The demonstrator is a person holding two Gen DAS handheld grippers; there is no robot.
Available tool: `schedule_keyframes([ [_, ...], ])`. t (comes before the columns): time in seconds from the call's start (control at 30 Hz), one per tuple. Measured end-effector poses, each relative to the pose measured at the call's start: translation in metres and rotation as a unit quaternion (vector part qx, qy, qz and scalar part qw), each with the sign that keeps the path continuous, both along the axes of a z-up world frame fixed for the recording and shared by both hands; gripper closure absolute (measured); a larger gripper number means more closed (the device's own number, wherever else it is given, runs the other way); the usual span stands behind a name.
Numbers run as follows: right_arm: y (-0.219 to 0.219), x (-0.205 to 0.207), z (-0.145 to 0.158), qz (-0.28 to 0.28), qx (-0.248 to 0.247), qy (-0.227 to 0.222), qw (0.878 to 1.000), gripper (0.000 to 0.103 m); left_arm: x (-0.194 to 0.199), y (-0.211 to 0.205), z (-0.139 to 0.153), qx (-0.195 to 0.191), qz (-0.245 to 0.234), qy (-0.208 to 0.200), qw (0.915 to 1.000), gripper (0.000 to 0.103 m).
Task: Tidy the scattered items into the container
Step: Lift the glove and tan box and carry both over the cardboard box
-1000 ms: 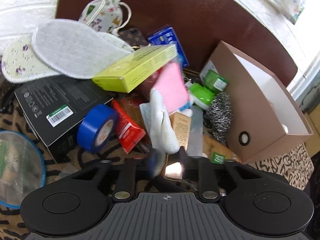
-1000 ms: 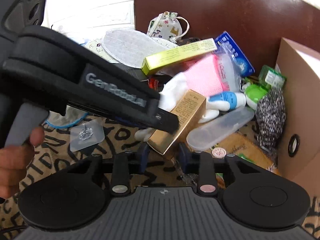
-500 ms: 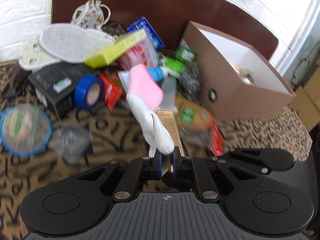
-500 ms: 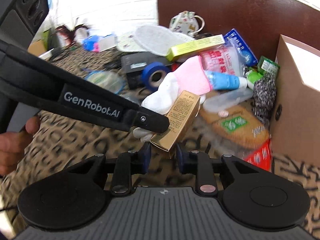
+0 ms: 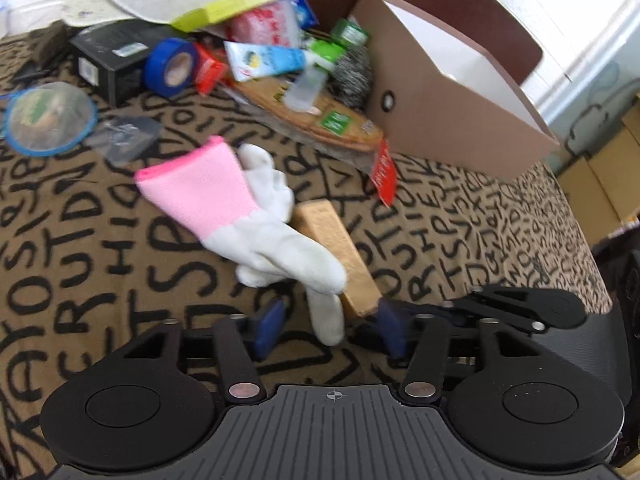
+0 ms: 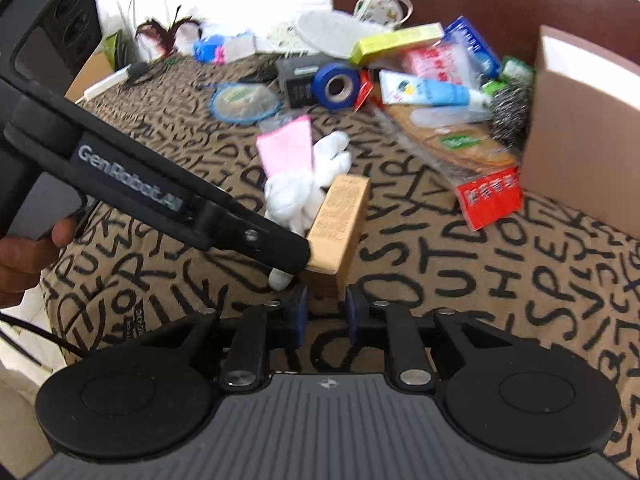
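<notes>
- The left gripper (image 5: 328,330) has its blue-padded jaws opening; one finger of the white knitted glove with a pink cuff (image 5: 256,232) hangs between them, untouched by either pad
- The right gripper (image 6: 326,312) is closing, pinching the near end of the slim tan cardboard box (image 6: 340,220), which tilts up and away
- The glove drapes over that box, above the brown letter-print cloth (image 5: 100,264)
- The open brown cardboard container (image 5: 452,92) stands far right, beside the clutter

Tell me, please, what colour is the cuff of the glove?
Pink, on a white glove; the left wrist view shows it best.
</notes>
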State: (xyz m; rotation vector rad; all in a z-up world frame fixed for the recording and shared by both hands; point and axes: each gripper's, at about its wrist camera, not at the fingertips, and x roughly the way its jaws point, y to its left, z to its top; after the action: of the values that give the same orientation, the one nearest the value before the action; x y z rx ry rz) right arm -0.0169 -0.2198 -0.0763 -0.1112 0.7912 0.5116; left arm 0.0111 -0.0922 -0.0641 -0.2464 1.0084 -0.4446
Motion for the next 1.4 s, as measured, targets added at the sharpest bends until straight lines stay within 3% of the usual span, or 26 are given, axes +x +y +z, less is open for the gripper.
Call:
schedule_keyframes([
  [0.07,-0.001,0.000,0.005,-0.005,0.004,-0.013,1.000,0.076,0.001,0.006,0.004,0.003,0.024,-0.010,0.9997,0.031],
  [0.13,-0.001,0.001,0.008,-0.007,0.008,-0.023,1.000,0.064,0.005,0.013,0.006,0.007,0.052,-0.016,0.9985,0.020],
  [0.3,0.007,0.008,0.007,-0.002,0.010,-0.033,0.999,0.064,0.025,0.021,0.003,0.024,0.098,-0.034,0.9943,0.018],
  [0.47,0.017,0.015,0.001,-0.003,0.006,-0.031,0.999,0.064,0.048,0.028,-0.018,0.009,0.126,0.000,0.9920,0.019],
  [0.53,0.017,0.019,-0.002,-0.013,0.000,-0.030,0.999,0.064,0.051,0.024,-0.018,0.012,0.123,-0.006,0.9924,0.021],
  [0.67,0.014,0.026,-0.007,-0.028,-0.008,-0.023,0.999,0.064,0.056,0.010,-0.015,0.046,0.090,-0.028,0.9945,0.057],
  [0.73,0.013,0.028,-0.008,-0.031,-0.007,-0.022,0.999,0.064,0.059,0.005,-0.013,0.052,0.083,-0.033,0.9947,0.056],
  [0.77,0.013,0.029,-0.008,-0.032,-0.007,-0.023,0.999,0.064,0.060,0.003,-0.013,0.052,0.079,-0.033,0.9950,0.047],
  [0.87,0.015,0.032,-0.009,-0.035,-0.008,-0.025,0.999,0.064,0.061,-0.002,-0.014,0.056,0.074,-0.034,0.9951,0.045],
  [0.97,0.017,0.036,-0.010,-0.037,-0.013,-0.027,0.999,0.064,0.059,-0.004,-0.014,0.076,0.065,-0.039,0.9943,0.069],
  [1.03,0.018,0.037,-0.011,-0.035,-0.019,-0.028,0.999,0.066,0.058,-0.003,-0.014,0.075,0.063,-0.038,0.9945,0.069],
  [1.07,0.018,0.037,-0.012,-0.034,-0.024,-0.030,0.999,0.066,0.059,-0.002,-0.014,0.072,0.063,-0.036,0.9947,0.052],
  [1.1,0.019,0.037,-0.012,-0.032,-0.028,-0.031,0.999,0.066,0.059,-0.002,-0.015,0.069,0.063,-0.033,0.9951,0.049],
  [1.23,0.020,0.040,-0.015,-0.037,-0.029,-0.031,0.998,0.067,0.060,-0.009,-0.018,0.082,0.059,-0.041,0.9941,0.049],
  [1.37,0.018,0.041,-0.016,-0.040,-0.025,-0.034,0.998,0.074,0.056,-0.019,-0.017,0.120,0.043,-0.053,0.9904,0.092],
  [1.4,0.016,0.041,-0.015,-0.042,-0.022,-0.032,0.998,0.075,0.055,-0.019,-0.015,0.115,0.040,-0.049,0.9913,0.094],
])
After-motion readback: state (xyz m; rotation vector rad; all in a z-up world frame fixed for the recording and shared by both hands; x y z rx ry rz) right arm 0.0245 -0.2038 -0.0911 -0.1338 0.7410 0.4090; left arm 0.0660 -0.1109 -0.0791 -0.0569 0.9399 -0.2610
